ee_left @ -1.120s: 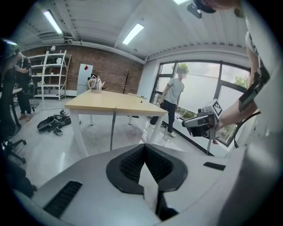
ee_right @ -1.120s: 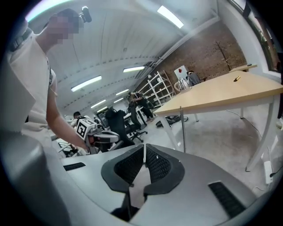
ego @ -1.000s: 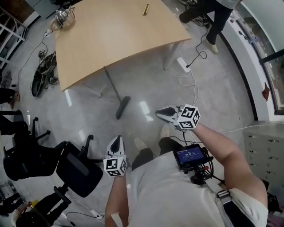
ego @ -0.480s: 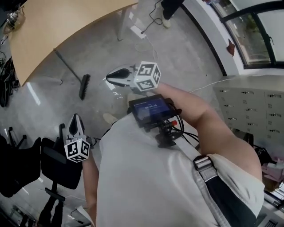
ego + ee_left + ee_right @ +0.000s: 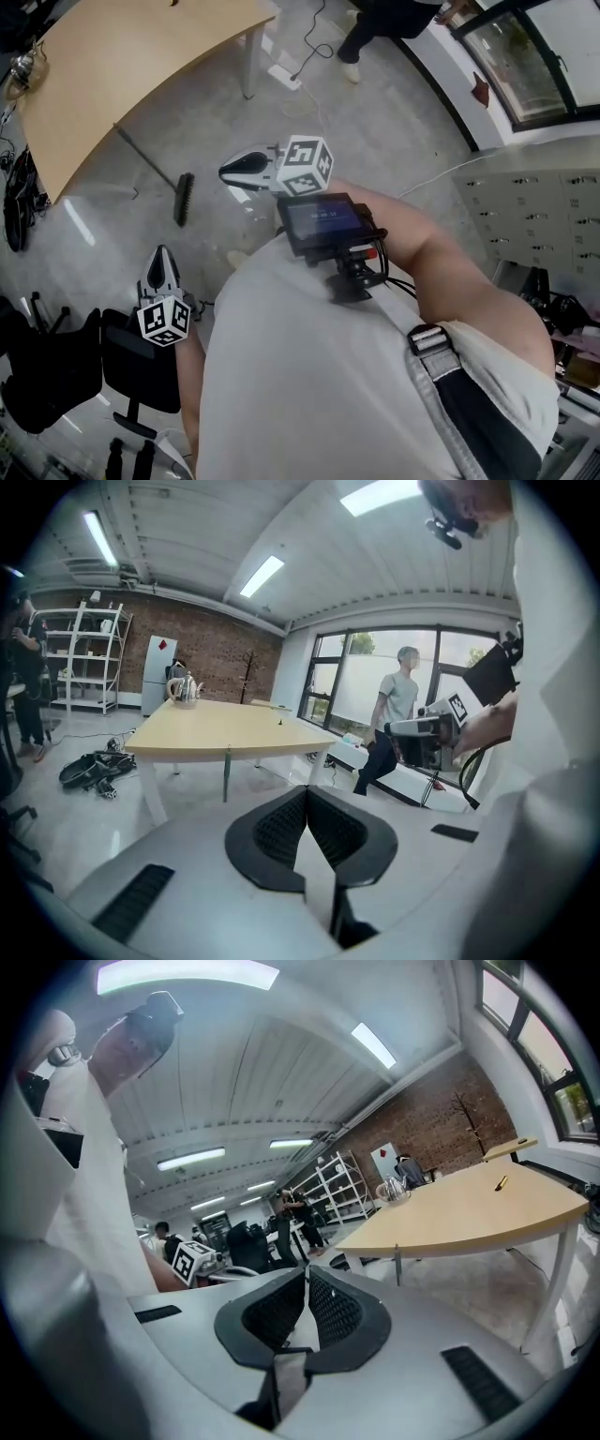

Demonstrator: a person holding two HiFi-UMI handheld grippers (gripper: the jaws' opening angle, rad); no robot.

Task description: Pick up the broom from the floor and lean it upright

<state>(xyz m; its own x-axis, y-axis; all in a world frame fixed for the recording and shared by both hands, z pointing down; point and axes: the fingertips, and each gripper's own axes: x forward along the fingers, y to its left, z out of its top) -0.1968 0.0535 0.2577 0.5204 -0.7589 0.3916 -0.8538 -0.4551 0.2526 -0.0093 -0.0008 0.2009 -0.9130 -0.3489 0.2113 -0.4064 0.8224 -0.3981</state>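
The broom (image 5: 150,162) leans with its handle top against the edge of the wooden table (image 5: 141,66) and its dark brush head (image 5: 185,199) on the grey floor. Neither gripper touches it. My left gripper (image 5: 161,253) is shut and empty, held up well short of the brush head. My right gripper (image 5: 225,171) is also shut and empty, raised to the right of the brush head and pointing left. In the left gripper view the closed jaws (image 5: 307,794) point toward the broom handle (image 5: 227,775) at the table edge. From the right gripper (image 5: 307,1274) the handle (image 5: 397,1265) shows too.
A black office chair (image 5: 141,366) stands by my left arm. A person's legs (image 5: 375,28) and a power strip (image 5: 281,77) with cables are beyond the table. Grey cabinets (image 5: 553,206) line the right side. Dark bags (image 5: 17,197) lie at the far left.
Both grippers have risen, still shut and empty. The head view has swung, so the table and broom sit further left and up. The broom itself has not moved.
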